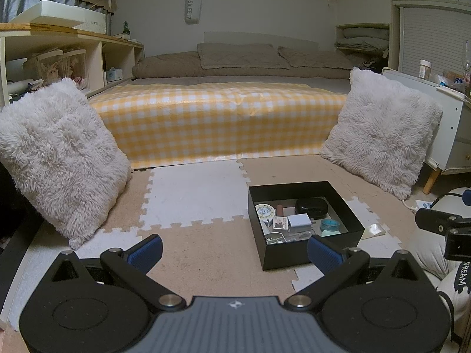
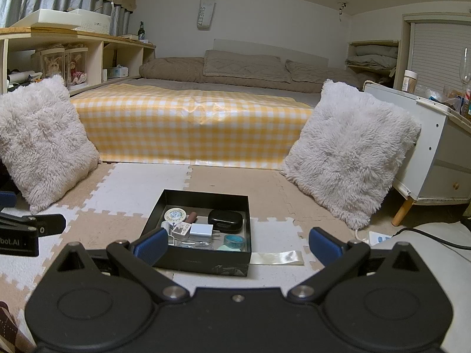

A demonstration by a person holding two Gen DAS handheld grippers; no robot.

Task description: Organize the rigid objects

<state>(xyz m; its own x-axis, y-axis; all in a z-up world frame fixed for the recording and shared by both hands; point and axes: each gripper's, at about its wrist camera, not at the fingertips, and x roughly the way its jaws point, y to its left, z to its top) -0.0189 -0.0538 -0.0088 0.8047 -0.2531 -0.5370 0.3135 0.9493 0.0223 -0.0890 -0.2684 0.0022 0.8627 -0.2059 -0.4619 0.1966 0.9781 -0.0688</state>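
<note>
On the foam floor mat (image 2: 123, 182), a black box (image 2: 203, 260) sat at twelve o'clock from the right gripper (image 2: 237, 242), holding a black case (image 2: 225, 220), a white charger (image 2: 201, 231) and a teal tape roll (image 2: 234, 241). Both grippers, the left gripper (image 1: 235, 253) included, had their fingers spread apart, holding nothing.

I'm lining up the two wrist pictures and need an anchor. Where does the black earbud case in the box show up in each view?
Left wrist view: the black earbud case lies right of centre, at the back of the black box.
Right wrist view: the case lies near the centre, at the box's back right.
Shared landmark: the white charger plug sits just in front of it in both.
</note>
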